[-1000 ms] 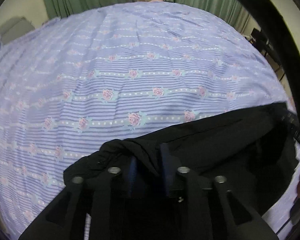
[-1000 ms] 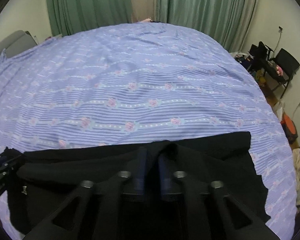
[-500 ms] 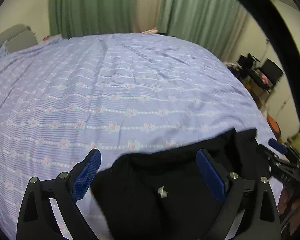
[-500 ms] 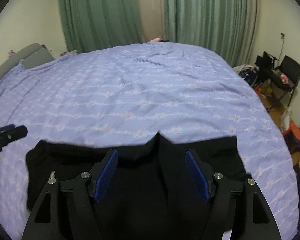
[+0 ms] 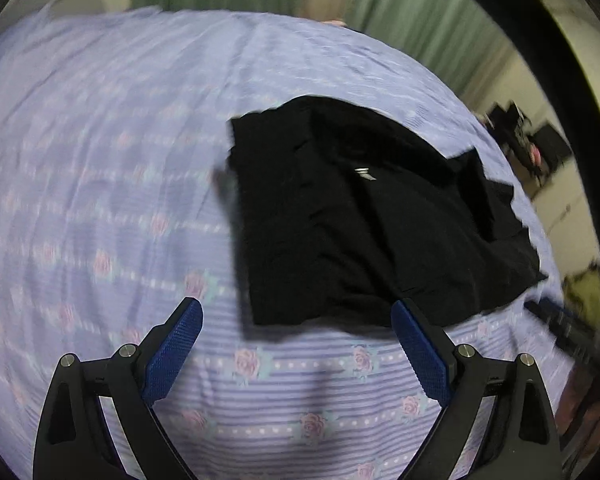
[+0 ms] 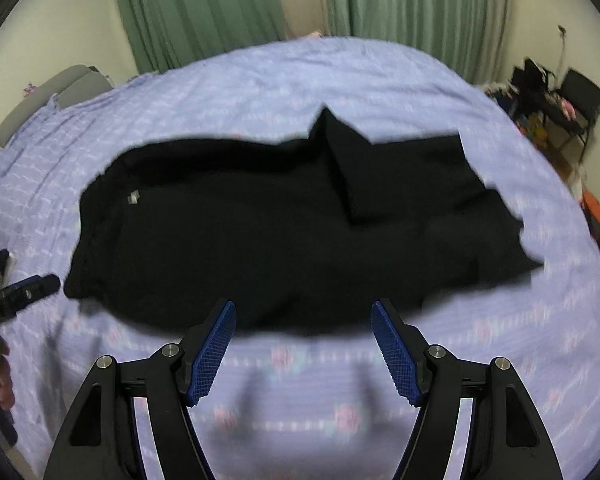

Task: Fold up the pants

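The black pants (image 6: 284, 232) lie on the bed, folded into a wide dark bundle on the lilac bedsheet with rose stripes (image 6: 340, 412). One layer is turned back over the middle, and its corner pokes up at the far edge. At the right end the edge looks ragged and uneven; a small pale label shows near the left end.

Both grippers hang above the sheet on the near side of the garment and hold nothing. The right gripper (image 6: 303, 354) has its blue fingers (image 6: 214, 354) moderately apart, with only bedsheet between them. The left gripper (image 5: 296, 354) has its fingers (image 5: 172, 350) spread very wide — also empty, with the near edge of the pants just beyond the tips.

The fold seems partly done, so the step in hand is probably to choose new grasp places for the next fold. To do it well, each gripper should pinch all layers at one end of the bundle, not only the top one, and both should lift together — otherwise the loose corner may slide. Green curtains (image 6: 204, 8) hang behind the bed.
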